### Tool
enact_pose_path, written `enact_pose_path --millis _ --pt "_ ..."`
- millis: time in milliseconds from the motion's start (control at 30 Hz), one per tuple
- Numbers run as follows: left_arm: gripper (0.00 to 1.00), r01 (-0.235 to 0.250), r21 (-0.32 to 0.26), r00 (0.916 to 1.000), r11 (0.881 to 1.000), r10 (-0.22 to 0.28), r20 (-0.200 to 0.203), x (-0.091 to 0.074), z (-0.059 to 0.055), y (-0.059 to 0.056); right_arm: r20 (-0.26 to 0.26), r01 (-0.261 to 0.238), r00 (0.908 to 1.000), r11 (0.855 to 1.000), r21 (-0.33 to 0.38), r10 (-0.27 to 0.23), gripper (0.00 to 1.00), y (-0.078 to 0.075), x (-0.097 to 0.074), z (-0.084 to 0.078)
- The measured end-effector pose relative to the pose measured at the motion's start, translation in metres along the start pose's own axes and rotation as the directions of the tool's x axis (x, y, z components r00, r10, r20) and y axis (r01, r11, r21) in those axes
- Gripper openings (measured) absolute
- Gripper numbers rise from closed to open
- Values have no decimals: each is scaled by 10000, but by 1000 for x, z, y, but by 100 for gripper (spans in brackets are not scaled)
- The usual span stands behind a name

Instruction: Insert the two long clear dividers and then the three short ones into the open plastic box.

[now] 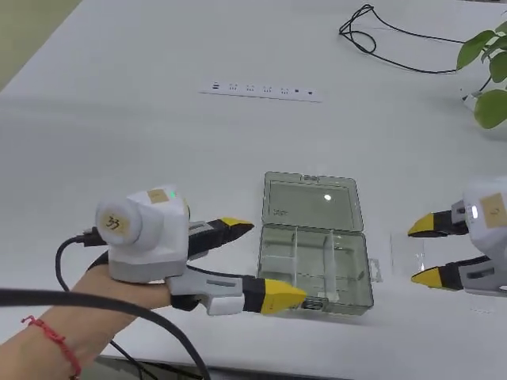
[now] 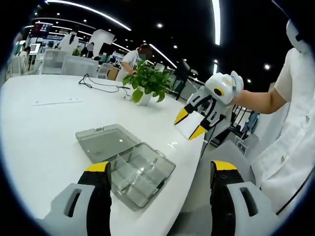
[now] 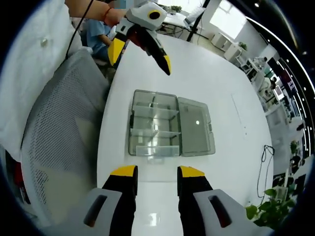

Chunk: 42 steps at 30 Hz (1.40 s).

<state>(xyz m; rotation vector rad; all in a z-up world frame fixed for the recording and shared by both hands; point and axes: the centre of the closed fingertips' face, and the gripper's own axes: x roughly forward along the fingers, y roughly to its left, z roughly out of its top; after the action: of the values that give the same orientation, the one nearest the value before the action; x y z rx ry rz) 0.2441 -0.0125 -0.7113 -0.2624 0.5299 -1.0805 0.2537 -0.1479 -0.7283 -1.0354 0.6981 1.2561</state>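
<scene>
The clear plastic box point(image 1: 317, 269) lies open on the white table, its lid point(image 1: 311, 198) flat behind it. Clear dividers point(image 1: 326, 261) stand upright inside the box point(image 3: 167, 130). One loose clear divider point(image 3: 156, 150) lies on the table against the box's side, faint in the head view point(image 1: 404, 253). My left gripper point(image 1: 261, 261) hovers open just left of the box point(image 2: 130, 164), nothing between its jaws point(image 2: 161, 169). My right gripper point(image 1: 424, 252) hangs open to the right of the box, above the loose divider, its jaws point(image 3: 157, 172) parted.
A white power strip point(image 1: 261, 89) lies at the back of the table, with a black cable point(image 1: 380, 32) and a potted plant point(image 1: 487, 71) at the back right. A grey mesh chair point(image 3: 59, 123) stands at the table's near edge.
</scene>
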Motion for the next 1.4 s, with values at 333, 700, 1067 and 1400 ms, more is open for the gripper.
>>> enact_pose_path --millis 333,700,1067,1400 --pt "65 524 -1835 9978 9816 -441 493 16 9 -17 183 352 9992 9991 -233 -347 32 6 -9 29" --pt "45 1252 -3271 9913 9367 -1049 791 32 10 -39 410 492 9980 9985 -230 -482 32 14 -12 49" --pt "28 1803 -4383 9831 8805 -1464 1104 44 12 -53 585 497 9971 9984 -252 -482 32 23 -14 67" --pt "14 2032 -4766 9791 8553 -1750 1034 52 9 -61 656 511 9967 9980 -376 -485 32 28 -16 77"
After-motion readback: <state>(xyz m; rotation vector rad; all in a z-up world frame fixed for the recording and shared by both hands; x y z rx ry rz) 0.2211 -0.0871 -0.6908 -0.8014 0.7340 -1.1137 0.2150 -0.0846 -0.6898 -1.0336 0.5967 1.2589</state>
